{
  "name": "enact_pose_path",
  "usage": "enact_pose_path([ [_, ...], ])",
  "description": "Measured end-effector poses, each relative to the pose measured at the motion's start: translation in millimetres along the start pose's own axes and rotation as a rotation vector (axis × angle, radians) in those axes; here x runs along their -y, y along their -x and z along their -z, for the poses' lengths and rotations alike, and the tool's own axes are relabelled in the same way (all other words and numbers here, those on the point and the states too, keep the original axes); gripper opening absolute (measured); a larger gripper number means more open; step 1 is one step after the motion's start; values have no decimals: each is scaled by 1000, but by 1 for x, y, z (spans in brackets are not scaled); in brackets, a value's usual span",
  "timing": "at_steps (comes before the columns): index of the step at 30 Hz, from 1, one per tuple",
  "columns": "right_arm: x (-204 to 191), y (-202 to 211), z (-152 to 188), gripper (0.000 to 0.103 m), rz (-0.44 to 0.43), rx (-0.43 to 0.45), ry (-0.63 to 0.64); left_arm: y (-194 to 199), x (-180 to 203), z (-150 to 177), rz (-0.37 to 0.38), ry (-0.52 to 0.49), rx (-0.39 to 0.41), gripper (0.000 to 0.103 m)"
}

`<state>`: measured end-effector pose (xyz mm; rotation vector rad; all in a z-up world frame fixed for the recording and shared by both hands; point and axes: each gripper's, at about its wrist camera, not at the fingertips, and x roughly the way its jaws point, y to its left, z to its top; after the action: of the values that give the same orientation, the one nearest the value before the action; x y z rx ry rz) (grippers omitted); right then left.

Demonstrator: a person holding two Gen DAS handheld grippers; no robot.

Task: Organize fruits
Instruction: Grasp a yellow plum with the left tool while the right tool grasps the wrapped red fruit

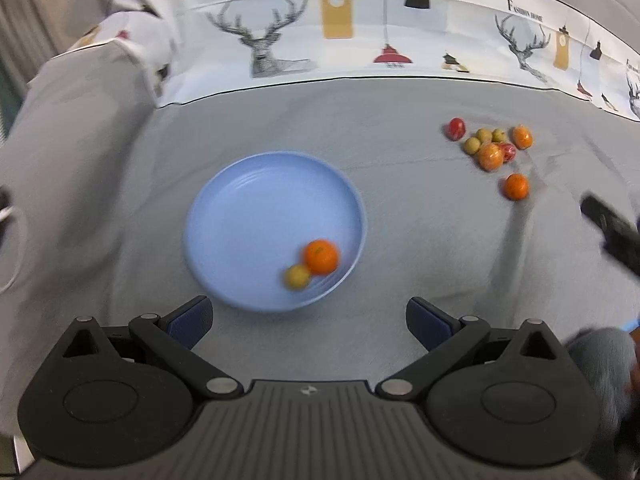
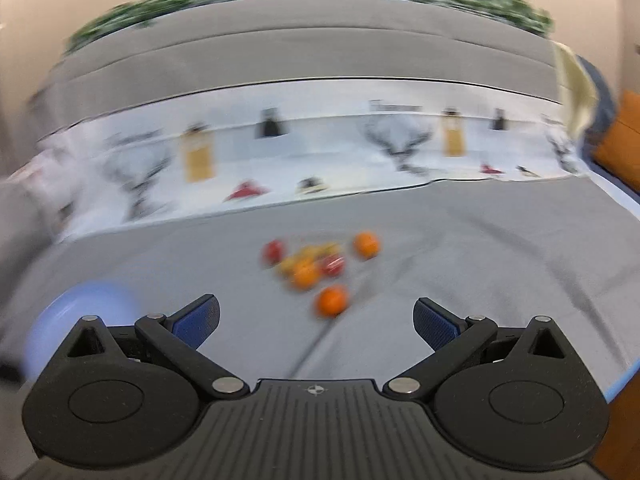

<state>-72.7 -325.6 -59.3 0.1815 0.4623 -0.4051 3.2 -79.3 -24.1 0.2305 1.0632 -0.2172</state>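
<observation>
Grey bed sheet, wrinkled. Blue plate frame centre, lying on it. Loose fruit cluster upper right, one orange just below it, apart. Printed white fabric band across the top.

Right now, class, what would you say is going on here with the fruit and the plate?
A person holding two grippers is sorting fruit on a grey cloth. The blue plate already holds an orange and a small yellow-green fruit. A pile of loose fruit lies apart from it, one orange nearest the right gripper. The left gripper sits near the plate. Both have open, empty jaws.
</observation>
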Motion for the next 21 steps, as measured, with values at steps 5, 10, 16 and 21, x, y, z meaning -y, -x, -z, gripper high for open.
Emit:
enact_pose_path([
  [5,32,-92,-16,102,47,-23,-70,-39,33,-35,30,-58,4,103],
  [10,43,-186,-26,76,-16,-114,-56,-80,60,-75,13,-86,-6,103],
  [16,28,-252,-14,68,-121,-229,-16,-125,87,-109,27,-134,32,103],
  [21,16,-257,-7,28,-105,-192,99,-166,121,-128,48,-200,61,103],
])
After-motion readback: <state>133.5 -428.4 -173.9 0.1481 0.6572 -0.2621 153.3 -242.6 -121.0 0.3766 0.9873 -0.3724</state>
